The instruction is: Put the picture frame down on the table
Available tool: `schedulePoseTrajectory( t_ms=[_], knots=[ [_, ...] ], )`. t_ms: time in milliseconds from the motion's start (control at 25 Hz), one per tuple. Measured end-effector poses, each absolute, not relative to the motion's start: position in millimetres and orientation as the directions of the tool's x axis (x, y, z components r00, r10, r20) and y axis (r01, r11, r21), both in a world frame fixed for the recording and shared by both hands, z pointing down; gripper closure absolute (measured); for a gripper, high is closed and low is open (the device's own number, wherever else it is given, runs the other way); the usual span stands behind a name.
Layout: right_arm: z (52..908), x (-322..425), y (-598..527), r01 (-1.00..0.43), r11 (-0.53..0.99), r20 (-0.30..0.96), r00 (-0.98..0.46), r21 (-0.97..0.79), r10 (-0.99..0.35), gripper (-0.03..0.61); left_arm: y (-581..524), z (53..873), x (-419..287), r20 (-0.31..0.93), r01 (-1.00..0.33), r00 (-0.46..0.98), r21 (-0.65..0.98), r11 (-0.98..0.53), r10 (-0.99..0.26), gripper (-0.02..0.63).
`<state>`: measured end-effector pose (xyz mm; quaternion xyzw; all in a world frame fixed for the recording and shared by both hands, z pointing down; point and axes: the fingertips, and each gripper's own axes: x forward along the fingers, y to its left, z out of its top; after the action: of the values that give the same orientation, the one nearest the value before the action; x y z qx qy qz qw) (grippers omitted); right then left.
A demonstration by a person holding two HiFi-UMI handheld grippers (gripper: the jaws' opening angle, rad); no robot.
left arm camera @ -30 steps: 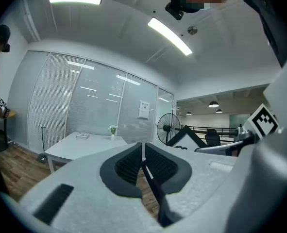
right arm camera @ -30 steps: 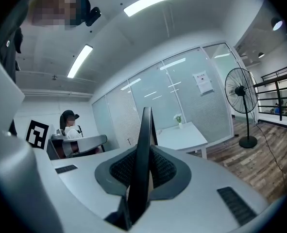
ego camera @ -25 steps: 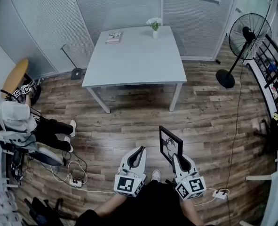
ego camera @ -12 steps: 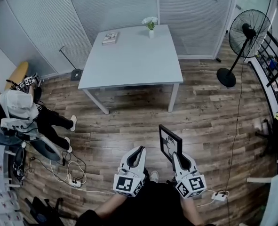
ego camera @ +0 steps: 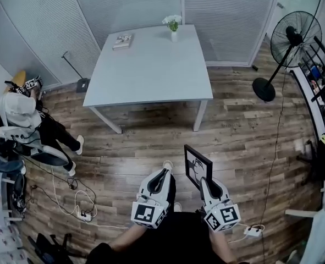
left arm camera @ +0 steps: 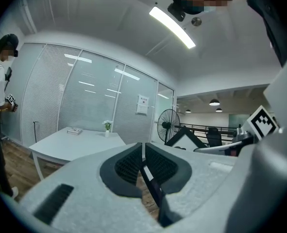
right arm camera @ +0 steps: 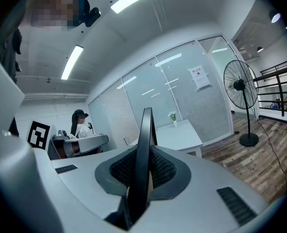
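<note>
Gripping the picture frame (ego camera: 198, 166) by its lower edge, the right gripper (ego camera: 204, 181) holds it upright in the air above the wooden floor (ego camera: 244, 136), low in the head view and just in front of the person's body. In the right gripper view the frame's black edge stands straight up between the two dark pads (right arm camera: 165, 169), which press on it from both sides. The left gripper (ego camera: 163, 173) hovers just beside the frame, to its left and apart from it. Its jaws are drawn together with nothing between them.

The table (ego camera: 151, 65) stands well apart from the frame, farther ahead across the floor and close to a wall of blinds. Near its far edge sit a small vase (ego camera: 174, 27) of flowers and a book (ego camera: 122, 40). A standing fan (ego camera: 287, 43) is to the right of the table. Another person (ego camera: 19, 111) sits at the left, with a power strip (ego camera: 85, 216) on the floor nearby.
</note>
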<state>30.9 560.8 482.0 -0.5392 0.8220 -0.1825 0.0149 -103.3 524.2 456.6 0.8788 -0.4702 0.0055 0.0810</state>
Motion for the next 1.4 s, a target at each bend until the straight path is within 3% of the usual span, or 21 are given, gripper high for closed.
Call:
schedulePoseTrajectory(
  t_ms=[800, 1400],
  knots=[
    [472, 36, 299, -0.905, 0.286, 0.204, -0.359, -0.315, -0.911, 0.522, 247, 444, -94, 0.077, -0.785, 0.615, 0.15, -0.601, -0.785, 0.58],
    [460, 70, 166, -0.91, 0.295, 0.179, -0.355, -0.291, -0.918, 0.522, 118, 448, -72, 0.1, -0.808, 0.586, 0.151, -0.57, -0.804, 0.58]
  ],
)
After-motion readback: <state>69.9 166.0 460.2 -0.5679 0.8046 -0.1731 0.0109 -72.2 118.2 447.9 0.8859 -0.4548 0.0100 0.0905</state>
